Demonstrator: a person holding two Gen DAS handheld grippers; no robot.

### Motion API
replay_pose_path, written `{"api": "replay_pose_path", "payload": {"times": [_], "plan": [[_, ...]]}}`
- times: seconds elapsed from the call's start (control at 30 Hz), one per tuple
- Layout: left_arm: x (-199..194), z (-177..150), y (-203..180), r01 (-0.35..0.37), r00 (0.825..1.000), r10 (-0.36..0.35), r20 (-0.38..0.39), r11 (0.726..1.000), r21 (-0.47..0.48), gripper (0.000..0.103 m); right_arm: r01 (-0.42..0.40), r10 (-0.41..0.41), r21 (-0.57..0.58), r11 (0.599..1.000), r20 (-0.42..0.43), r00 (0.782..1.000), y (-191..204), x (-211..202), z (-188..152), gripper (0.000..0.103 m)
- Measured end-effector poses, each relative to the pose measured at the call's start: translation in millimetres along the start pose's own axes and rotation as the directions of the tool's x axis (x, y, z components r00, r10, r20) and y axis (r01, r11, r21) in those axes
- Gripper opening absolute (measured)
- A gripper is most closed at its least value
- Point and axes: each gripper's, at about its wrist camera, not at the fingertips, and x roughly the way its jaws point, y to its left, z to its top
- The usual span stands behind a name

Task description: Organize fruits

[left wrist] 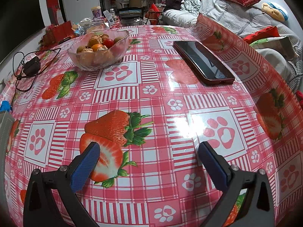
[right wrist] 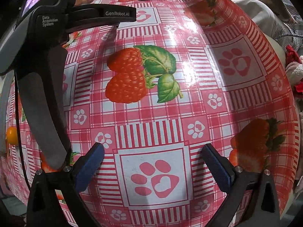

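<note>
Both grippers empty, hovering low over the pink strawberry-print tablecloth (left wrist: 155, 98). Left gripper (left wrist: 148, 149): jaws spread wide, nothing between the blue pads (left wrist: 86, 162). Right gripper (right wrist: 154, 150): jaws equally wide, holding nothing, only the paw-print square beneath.

Fruit location: most of it sits in the glass bowl (left wrist: 98, 51) toward the far left part of the table, a mix of a red tomato-like fruit (left wrist: 108, 42), an orange (left wrist: 96, 47) and greenish-brown round pieces. One stray orange fruit (right wrist: 11, 134) shows in the right wrist view at the table's left edge, partly hidden behind the left gripper's body.

Key relation: the bowl lies ahead and to the left of the left jaws, well apart. The stray fruit is left of the right gripper, with the left tool standing between them, so I judge the left hand nearer (round fruit, no long axis to align to).

Pose: both tools point forward across the table, side by side. Dark phone (left wrist: 203, 61) lies near the far right edge, beside the bowl's path but clear of it.
</note>
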Motion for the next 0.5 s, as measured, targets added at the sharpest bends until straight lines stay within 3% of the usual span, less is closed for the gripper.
{"api": "replay_pose_path", "payload": {"times": [0.5], "plan": [[-0.3, -0.1, -0.2, 0.000, 1.000, 0.000, -0.002, 1.000, 0.000, 0.103, 0.004, -0.004, 0.011, 1.000, -0.025, 1.000, -0.1, 2.1, 3.6, 0.103]]}}
